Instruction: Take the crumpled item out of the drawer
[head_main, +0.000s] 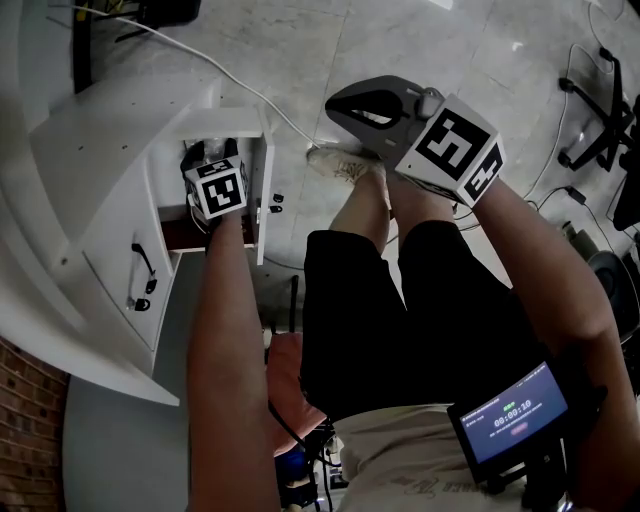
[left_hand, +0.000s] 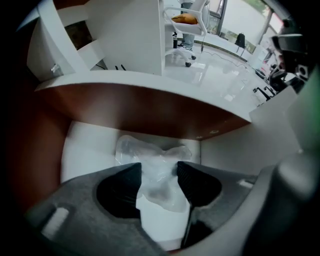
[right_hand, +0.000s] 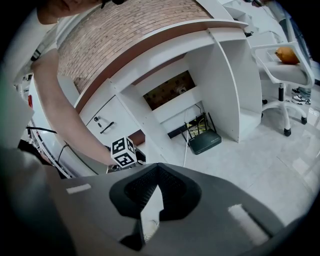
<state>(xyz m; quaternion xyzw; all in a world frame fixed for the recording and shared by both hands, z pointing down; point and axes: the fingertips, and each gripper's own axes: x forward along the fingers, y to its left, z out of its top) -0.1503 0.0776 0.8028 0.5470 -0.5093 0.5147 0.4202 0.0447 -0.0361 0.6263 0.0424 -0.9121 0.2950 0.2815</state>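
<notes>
The crumpled item (left_hand: 150, 155) is a wad of clear plastic lying on the white floor of the open drawer (left_hand: 85, 150). In the left gripper view my left gripper (left_hand: 159, 172) points straight down into the drawer. It is open, one jaw on each side of the wad, with the wad's lower part between them. In the head view only the left gripper (head_main: 205, 160) and its marker cube show inside the drawer (head_main: 262, 190); the wad is hidden there. My right gripper (head_main: 340, 103) hangs over the person's legs, away from the drawer. The right gripper (right_hand: 156, 172) is shut and empty.
The drawer belongs to a white cabinet with a second, closed drawer and its black handle (head_main: 143, 265) below. A white cable (head_main: 230, 75) runs over the tiled floor. A router (right_hand: 205, 141) sits under the desk, and office chairs (head_main: 600, 110) stand to the right.
</notes>
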